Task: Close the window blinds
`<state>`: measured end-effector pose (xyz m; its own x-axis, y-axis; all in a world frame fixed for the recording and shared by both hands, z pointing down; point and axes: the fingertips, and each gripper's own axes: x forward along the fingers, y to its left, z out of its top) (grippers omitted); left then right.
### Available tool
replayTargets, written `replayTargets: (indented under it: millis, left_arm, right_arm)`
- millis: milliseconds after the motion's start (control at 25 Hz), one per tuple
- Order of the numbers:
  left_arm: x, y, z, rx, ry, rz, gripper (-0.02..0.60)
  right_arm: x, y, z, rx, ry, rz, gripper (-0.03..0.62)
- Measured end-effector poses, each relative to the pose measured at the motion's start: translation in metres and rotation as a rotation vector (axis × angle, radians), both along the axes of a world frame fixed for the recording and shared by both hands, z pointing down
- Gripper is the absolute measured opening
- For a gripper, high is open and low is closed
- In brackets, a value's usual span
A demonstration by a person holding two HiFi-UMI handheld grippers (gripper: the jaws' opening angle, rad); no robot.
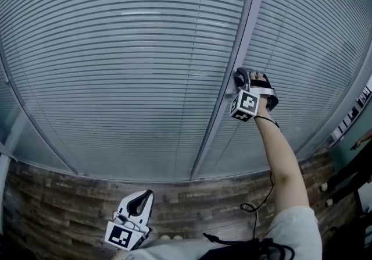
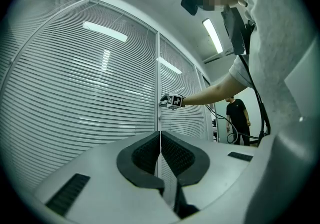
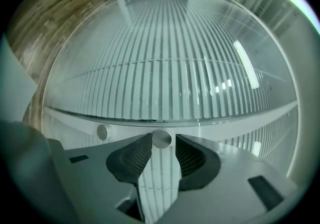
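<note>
Two knobs sit close together on the post [image 1: 249, 14] between the panes. The right hand-held gripper [image 3: 163, 143] is closed on one knob [image 3: 161, 139], holding it with only the very tips of its jaws. The spare knob [image 3: 102, 132] is just beside it, untouched. The blinds [image 1: 128, 61] fill the glass on both sides of the post, and their slats show thin gaps, so I judge them not fully shut.

The main risk is slip. The knob looks smooth, round and metallic, and the hold is shallow, so a roll of the wrist may spin the pads over it and turn nothing. Squeezing off-centre could pop it out of the tips.

The next risk is choice: each knob may serve a different pane, and turning the wrong one, or the right one the wrong way, would open slats instead. The arm is stretched out, so a sideways pull could strain the knob, as could forcing it past its stop.

The left hand-held gripper [image 2: 160, 150] hangs low, jaws together and empty, well apart from the post.
</note>
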<state>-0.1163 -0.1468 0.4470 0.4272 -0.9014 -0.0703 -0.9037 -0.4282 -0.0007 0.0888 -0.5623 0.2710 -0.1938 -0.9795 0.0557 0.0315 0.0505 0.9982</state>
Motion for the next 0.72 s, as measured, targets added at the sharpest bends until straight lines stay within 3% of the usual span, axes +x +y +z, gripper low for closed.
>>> replayTargets:
  millis: [240, 480, 720]
  left_arm:
    - [0.006, -0.005, -0.001, 0.001, 0.004, 0.022, 0.018]
    - [0.012, -0.006, -0.002, 0.005, 0.006, 0.046, 0.018]
    - [0.02, -0.015, -0.003, 0.013, 0.009, 0.086, 0.018]
  right_arm:
    - [-0.003, 0.022, -0.009, 0.023, -0.285, -0.074, 0.135]
    - [-0.001, 0.077, -0.019, 0.028, -0.695, -0.189, 0.101]
    - [-0.004, 0.143, -0.013, 0.011, -0.95, -0.284, 0.07]
